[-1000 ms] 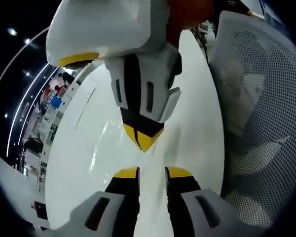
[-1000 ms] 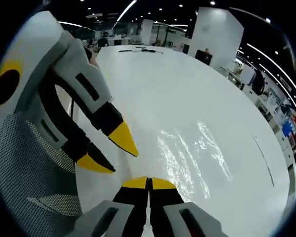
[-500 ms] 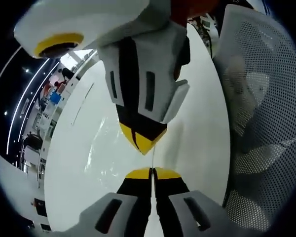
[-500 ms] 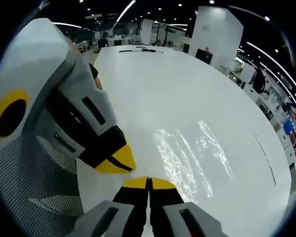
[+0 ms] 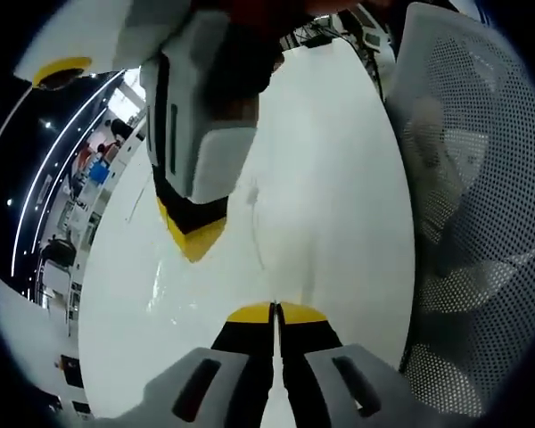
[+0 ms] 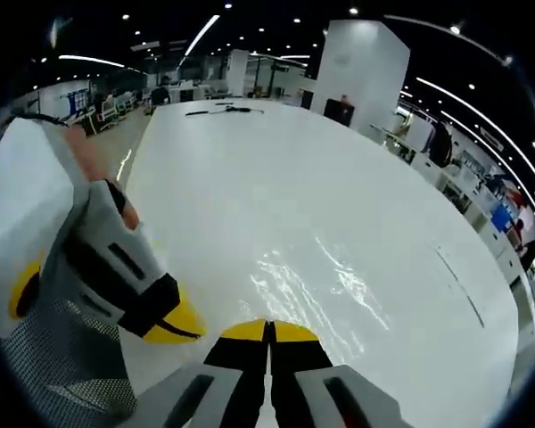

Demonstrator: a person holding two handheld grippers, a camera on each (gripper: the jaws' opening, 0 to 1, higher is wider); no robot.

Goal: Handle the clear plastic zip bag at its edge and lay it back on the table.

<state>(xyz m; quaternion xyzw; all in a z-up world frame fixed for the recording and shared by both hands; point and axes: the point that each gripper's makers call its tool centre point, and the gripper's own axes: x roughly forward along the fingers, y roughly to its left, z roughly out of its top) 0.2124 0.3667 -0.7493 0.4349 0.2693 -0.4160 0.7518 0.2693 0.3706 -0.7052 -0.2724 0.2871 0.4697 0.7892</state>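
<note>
Legible text: none in either view.
Labels, brands: none readable.
Numbers, signs: none; distant background items too small to read.

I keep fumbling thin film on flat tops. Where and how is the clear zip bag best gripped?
Grip the clear zip bag at its near edge, coming in low along the white table. It lies flat and glossy, so only the rim gives the jaws purchase. Both the right gripper and left gripper seem shut at that edge.
</note>
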